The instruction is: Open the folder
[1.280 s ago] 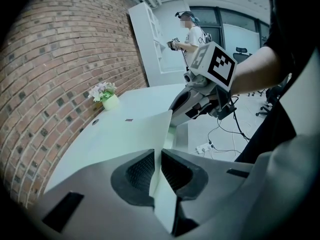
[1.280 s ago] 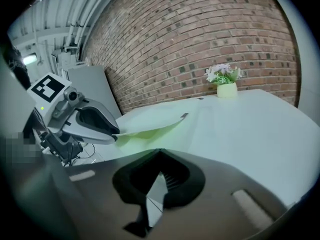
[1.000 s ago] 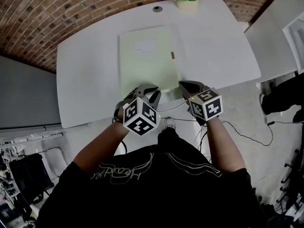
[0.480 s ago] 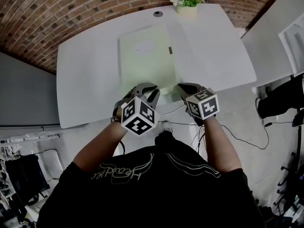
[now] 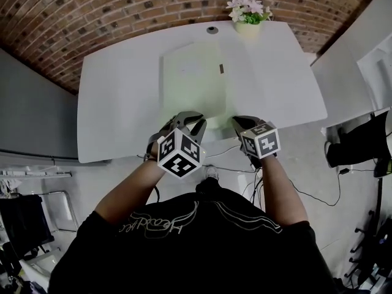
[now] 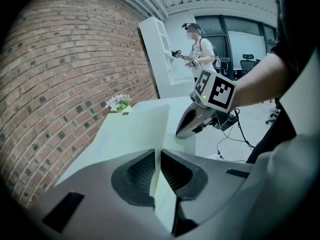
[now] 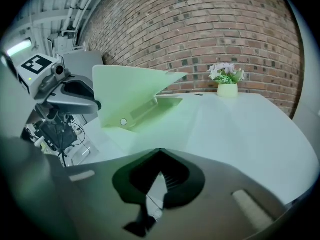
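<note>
A pale green folder [image 5: 193, 81] lies in the middle of the white table [image 5: 122, 103]. My left gripper [image 5: 188, 120] is shut on the near edge of its front cover [image 6: 135, 129], and the thin sheet runs between the ribbed pads [image 6: 145, 169]. In the right gripper view the cover [image 7: 127, 91] stands lifted like a tent over the lower leaf [image 7: 145, 111], with the left gripper [image 7: 95, 104] holding it. My right gripper [image 5: 240, 122] has its jaws together at the folder's near right corner [image 6: 181, 133]; whether it clamps the lower leaf is hidden.
A pot of flowers [image 5: 248, 17] stands at the table's far edge beside a round grommet [image 5: 212, 29]. A second white table [image 5: 349, 48] is to the right, and cables [image 5: 306, 188] trail on the floor. A person [image 6: 197, 49] stands by a white cabinet [image 6: 160, 54].
My left gripper has risen a little with the cover's near edge in it. The right gripper has stayed at the folder's corner.
</note>
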Motion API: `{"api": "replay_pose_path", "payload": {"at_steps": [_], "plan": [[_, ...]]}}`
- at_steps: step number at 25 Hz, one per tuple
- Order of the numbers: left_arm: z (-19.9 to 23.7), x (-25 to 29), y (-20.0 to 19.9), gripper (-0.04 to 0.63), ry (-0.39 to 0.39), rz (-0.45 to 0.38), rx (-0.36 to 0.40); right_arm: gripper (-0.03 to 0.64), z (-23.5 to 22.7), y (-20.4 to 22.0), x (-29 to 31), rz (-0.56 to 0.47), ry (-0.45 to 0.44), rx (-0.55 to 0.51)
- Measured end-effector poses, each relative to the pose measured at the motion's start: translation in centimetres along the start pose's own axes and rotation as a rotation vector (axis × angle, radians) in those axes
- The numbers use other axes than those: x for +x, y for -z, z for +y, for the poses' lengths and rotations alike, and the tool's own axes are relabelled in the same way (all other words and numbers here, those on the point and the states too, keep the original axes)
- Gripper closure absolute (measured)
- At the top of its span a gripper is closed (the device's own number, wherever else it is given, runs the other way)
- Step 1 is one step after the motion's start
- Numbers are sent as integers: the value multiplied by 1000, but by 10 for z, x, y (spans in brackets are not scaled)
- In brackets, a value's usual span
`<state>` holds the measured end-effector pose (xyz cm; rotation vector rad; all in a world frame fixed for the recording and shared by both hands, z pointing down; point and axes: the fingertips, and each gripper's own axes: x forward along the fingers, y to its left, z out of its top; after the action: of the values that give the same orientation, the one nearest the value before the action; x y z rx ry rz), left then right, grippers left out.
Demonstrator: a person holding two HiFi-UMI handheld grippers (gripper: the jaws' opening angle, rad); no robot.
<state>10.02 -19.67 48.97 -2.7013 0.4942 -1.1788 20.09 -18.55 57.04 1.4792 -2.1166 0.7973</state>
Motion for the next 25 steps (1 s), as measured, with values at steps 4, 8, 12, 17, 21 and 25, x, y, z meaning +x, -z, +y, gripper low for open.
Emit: {"api": "replay_pose_path", "payload": {"at_steps": [4,8,12,17,21,25], "plan": [[5,-8,1,558,-27,-7,-9,614,-2,1,1,9,18,-13],[11,-18,3,561,-54,-13,-23,614,-6,3,2,22,33,-7],[18,-30,6,565,-98,-16,-29,614,-7,4,2,27,45,4],[27,-44,13,565,-127,-20,-71,614,-7,3,3,40,58,-9],[36,-56,20,565,-156,-19,-110,614,-9,3,4,45,68,-9],[45,-69,30,566,-189,-19,-153,614,-9,2,4,40,86,-9]]}}
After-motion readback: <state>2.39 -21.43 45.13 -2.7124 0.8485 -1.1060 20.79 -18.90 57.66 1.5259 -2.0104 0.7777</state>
